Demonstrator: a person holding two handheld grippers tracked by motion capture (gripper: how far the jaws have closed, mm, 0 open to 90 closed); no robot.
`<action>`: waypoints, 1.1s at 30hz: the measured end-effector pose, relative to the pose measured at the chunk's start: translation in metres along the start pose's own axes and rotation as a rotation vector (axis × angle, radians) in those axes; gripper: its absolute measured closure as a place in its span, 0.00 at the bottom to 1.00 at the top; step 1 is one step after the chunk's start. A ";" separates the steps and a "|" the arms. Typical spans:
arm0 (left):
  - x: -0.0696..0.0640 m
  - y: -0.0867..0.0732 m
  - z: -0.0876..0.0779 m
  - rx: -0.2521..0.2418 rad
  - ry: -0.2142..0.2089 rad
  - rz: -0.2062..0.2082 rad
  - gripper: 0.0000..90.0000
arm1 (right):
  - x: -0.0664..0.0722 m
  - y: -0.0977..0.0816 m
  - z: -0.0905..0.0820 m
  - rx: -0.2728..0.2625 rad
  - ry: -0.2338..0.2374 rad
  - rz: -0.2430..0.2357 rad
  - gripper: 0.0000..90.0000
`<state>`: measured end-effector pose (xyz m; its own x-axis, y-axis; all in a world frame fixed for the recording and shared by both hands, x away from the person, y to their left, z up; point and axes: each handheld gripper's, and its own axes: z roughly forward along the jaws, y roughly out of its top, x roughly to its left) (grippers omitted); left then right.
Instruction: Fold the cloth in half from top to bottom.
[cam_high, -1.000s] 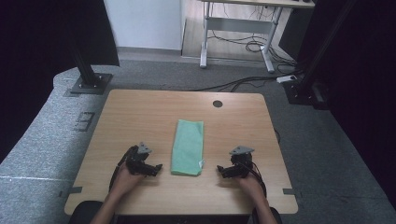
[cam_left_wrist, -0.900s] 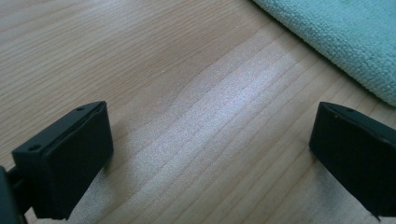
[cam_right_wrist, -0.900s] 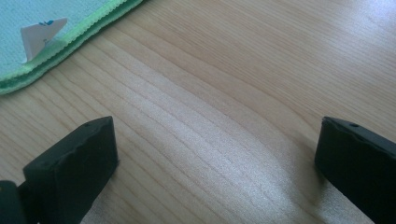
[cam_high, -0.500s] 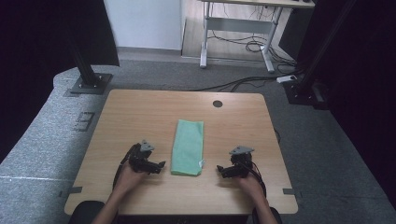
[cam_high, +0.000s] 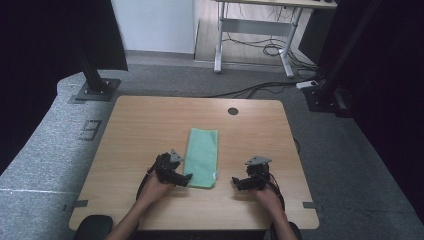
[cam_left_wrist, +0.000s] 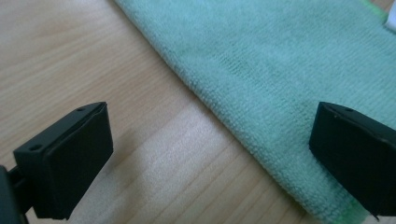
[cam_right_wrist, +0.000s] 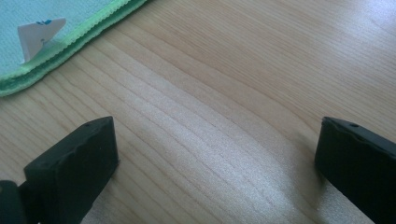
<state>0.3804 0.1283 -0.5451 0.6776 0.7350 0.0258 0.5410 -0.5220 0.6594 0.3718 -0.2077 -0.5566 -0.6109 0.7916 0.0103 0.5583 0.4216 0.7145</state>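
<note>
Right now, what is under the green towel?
The green towel lies flat on the wooden table; bare wood shows along its edges. Whatever sits beneath its middle is covered. A white tag rests on top.

You've slid your left gripper (cam_high: 186, 180) rightward: its wide-spread fingers (cam_left_wrist: 70, 158) now straddle the near-left edge of the green towel (cam_high: 202, 156).

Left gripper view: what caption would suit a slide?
Open left gripper straddling the folded green cloth's edge on the wooden table.

Both tongs gape wide, left tongs (cam_high: 186, 180) and right tongs (cam_high: 235, 182) low, pointing inward
</note>
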 end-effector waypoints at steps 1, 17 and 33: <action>-0.001 -0.001 0.000 0.003 0.003 0.000 0.00 | 0.000 0.000 0.000 -0.001 -0.003 -0.001 0.00; -0.013 -0.014 -0.011 0.012 -0.046 -0.008 0.02 | 0.029 0.033 0.003 -0.045 0.051 -0.021 0.02; -0.006 -0.008 -0.024 -0.005 -0.045 0.006 0.00 | 0.060 0.045 0.038 0.036 0.089 -0.078 0.05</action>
<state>0.3600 0.1380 -0.5324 0.7027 0.7115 -0.0041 0.5344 -0.5240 0.6632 0.3822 -0.1244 -0.5504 -0.7000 0.7138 0.0192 0.5260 0.4973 0.6900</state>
